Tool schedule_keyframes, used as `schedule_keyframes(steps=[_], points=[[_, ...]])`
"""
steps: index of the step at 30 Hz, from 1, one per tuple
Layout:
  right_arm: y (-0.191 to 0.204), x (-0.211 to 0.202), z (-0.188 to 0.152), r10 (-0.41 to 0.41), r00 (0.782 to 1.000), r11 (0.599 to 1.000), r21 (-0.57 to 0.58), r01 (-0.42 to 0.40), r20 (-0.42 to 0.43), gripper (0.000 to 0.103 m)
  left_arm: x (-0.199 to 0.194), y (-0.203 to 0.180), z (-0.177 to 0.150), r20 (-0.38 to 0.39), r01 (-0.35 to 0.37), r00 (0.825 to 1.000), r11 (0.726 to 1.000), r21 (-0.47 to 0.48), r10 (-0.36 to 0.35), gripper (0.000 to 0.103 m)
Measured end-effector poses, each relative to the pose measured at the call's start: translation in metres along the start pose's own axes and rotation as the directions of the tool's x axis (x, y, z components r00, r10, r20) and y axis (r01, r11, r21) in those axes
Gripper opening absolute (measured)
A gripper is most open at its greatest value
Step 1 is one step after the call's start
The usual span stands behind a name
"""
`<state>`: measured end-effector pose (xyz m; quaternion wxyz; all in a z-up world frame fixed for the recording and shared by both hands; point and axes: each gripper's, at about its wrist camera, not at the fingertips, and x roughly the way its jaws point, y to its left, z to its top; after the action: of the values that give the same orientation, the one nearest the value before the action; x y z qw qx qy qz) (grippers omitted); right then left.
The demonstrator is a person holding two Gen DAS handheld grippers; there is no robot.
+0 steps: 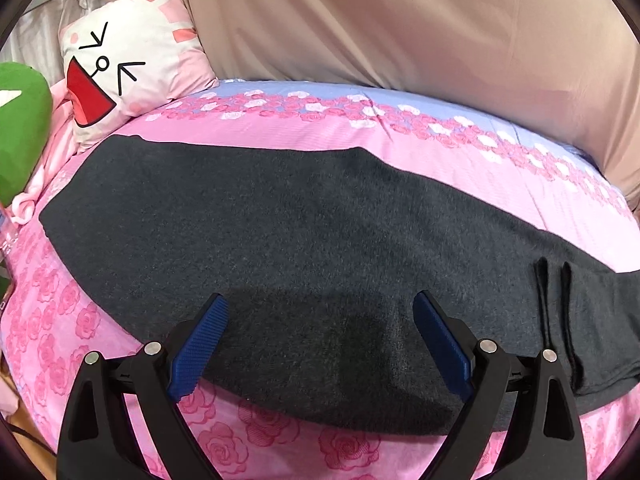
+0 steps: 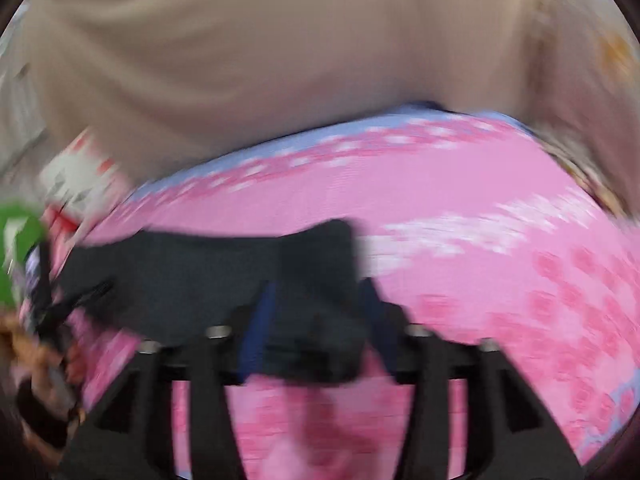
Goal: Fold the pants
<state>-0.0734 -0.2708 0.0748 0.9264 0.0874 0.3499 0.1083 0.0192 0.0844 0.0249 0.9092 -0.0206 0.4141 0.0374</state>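
Observation:
Dark grey pants (image 1: 280, 232) lie flat and long across the pink rose bedsheet (image 1: 440, 160), with a folded layered end at the right (image 1: 560, 320). My left gripper (image 1: 320, 312) is open and empty just above the pants' near edge, blue pads (image 1: 200, 344) spread wide. The right wrist view is motion-blurred. There the pants (image 2: 200, 276) stretch left, and their right end lies between the blue pads (image 2: 258, 328) of my right gripper (image 2: 316, 320). Its jaws stand apart with cloth between them; whether they pinch it I cannot tell.
A white and pink cartoon-face pillow (image 1: 132, 68) and a green plush (image 1: 20, 132) sit at the far left. A beige curtain (image 1: 400, 20) hangs behind the bed. The bed's near edge runs along the lower left of the left wrist view.

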Motion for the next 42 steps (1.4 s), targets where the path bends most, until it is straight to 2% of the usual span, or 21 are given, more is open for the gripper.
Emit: schedule_keyframes(steps=[2, 5, 6, 8, 11, 14, 15, 16, 18, 22, 24, 26, 27, 28, 31, 34, 36, 37, 39, 40, 42], points=[[0.047, 0.033, -0.001, 0.078, 0.995, 0.993, -0.084, -0.083, -0.067, 0.055, -0.002, 0.0, 0.001, 0.006, 0.005, 1.0, 1.0, 0.003, -0.005, 0.091], [0.094, 0.079, -0.006, 0.066, 0.987, 0.975, -0.203, -0.095, -0.146, 0.053, -0.008, 0.006, 0.001, 0.013, 0.025, 1.0, 1.0, 0.006, -0.025, 0.091], [0.1, 0.095, -0.006, 0.043, 0.985, 0.971, -0.223, -0.08, -0.169, 0.053, -0.01, 0.01, 0.001, 0.018, 0.024, 1.0, 1.0, 0.011, -0.025, 0.091], [0.099, 0.119, -0.009, 0.009, 0.974, 0.974, -0.219, -0.059, -0.226, 0.04, -0.012, 0.017, 0.001, 0.025, 0.027, 0.999, 1.0, 0.016, -0.027, 0.091], [0.094, 0.125, -0.002, 0.037, 0.973, 0.984, -0.164, -0.076, -0.227, 0.039, -0.011, 0.031, 0.0, 0.035, 0.031, 0.999, 0.999, 0.014, -0.032, 0.091], [0.104, 0.132, -0.004, 0.011, 0.976, 0.98, -0.193, -0.054, -0.218, 0.043, -0.003, 0.043, -0.002, 0.016, 0.054, 0.998, 0.998, -0.018, -0.053, 0.091], [0.106, 0.132, -0.005, -0.007, 0.977, 0.978, -0.206, -0.038, -0.212, 0.034, -0.001, 0.046, -0.001, 0.007, 0.07, 0.998, 0.997, -0.033, -0.07, 0.091], [0.108, 0.131, -0.003, -0.021, 0.978, 0.978, -0.209, -0.023, -0.206, 0.01, -0.001, 0.049, 0.0, 0.01, 0.081, 0.997, 0.996, -0.041, -0.081, 0.091], [0.103, 0.123, 0.006, -0.009, 0.981, 0.989, -0.147, -0.02, -0.195, 0.009, -0.004, 0.052, 0.001, 0.025, 0.09, 0.996, 0.995, -0.044, -0.089, 0.091], [0.113, 0.099, 0.046, 0.053, 0.995, 0.994, -0.091, -0.06, -0.079, 0.009, -0.01, 0.062, 0.008, 0.05, 0.059, 0.997, 0.998, -0.02, -0.058, 0.091], [0.132, 0.099, 0.062, 0.133, 0.989, 0.988, -0.076, -0.138, -0.058, 0.009, -0.01, 0.07, 0.012, 0.055, 0.06, 0.997, 0.998, -0.036, -0.058, 0.091], [0.157, 0.119, 0.066, 0.21, 0.973, 0.973, -0.08, -0.217, -0.092, 0.015, -0.009, 0.079, 0.015, 0.056, 0.063, 0.997, 0.996, -0.062, -0.059, 0.091], [0.167, 0.135, 0.06, 0.25, 0.958, 0.962, -0.079, -0.262, -0.14, 0.03, -0.009, 0.084, 0.016, 0.055, 0.064, 0.997, 0.995, -0.076, -0.06, 0.091], [0.178, 0.156, 0.05, 0.274, 0.939, 0.951, -0.084, -0.297, -0.21, 0.049, -0.007, 0.087, 0.017, 0.052, 0.061, 0.997, 0.995, -0.084, -0.057, 0.091], [0.178, 0.163, 0.026, 0.224, 0.945, 0.961, -0.108, -0.255, -0.236, 0.05, -0.005, 0.099, 0.016, 0.043, 0.039, 0.998, 0.995, -0.095, -0.035, 0.091], [0.143, 0.124, 0.023, 0.191, 0.971, 0.978, -0.06, -0.201, -0.141, 0.052, -0.007, 0.114, 0.015, 0.05, 0.023, 0.999, 0.994, -0.109, -0.017, 0.091], [0.109, 0.095, 0.022, 0.112, 0.991, 0.993, -0.016, -0.113, -0.074, 0.054, -0.008, 0.129, 0.017, 0.054, 0.021, 0.998, 0.989, -0.15, -0.013, 0.091], [0.089, 0.078, 0.02, 0.036, 0.999, 0.999, -0.009, -0.036, -0.033, 0.054, -0.008, 0.138, 0.018, 0.057, 0.022, 0.998, 0.984, -0.177, -0.012, 0.091], [0.07, 0.058, 0.012, -0.098, 0.995, 0.995, -0.017, 0.099, 0.009, 0.054, -0.006, 0.163, 0.024, 0.056, 0.008, 0.998, 0.967, -0.254, 0.007, 0.091], [0.057, 0.049, 0.007, -0.177, 0.984, 0.984, -0.016, 0.177, 0.018, 0.054, -0.005, 0.178, 0.028, 0.058, 0.0, 0.998, 0.954, -0.3, 0.018, 0.091], [0.038, 0.042, -0.001, -0.24, 0.971, 0.971, 0.018, 0.24, 0.01, 0.054, -0.002, 0.208, 0.033, 0.047, -0.021, 0.998, 0.92, -0.392, 0.043, 0.091]])
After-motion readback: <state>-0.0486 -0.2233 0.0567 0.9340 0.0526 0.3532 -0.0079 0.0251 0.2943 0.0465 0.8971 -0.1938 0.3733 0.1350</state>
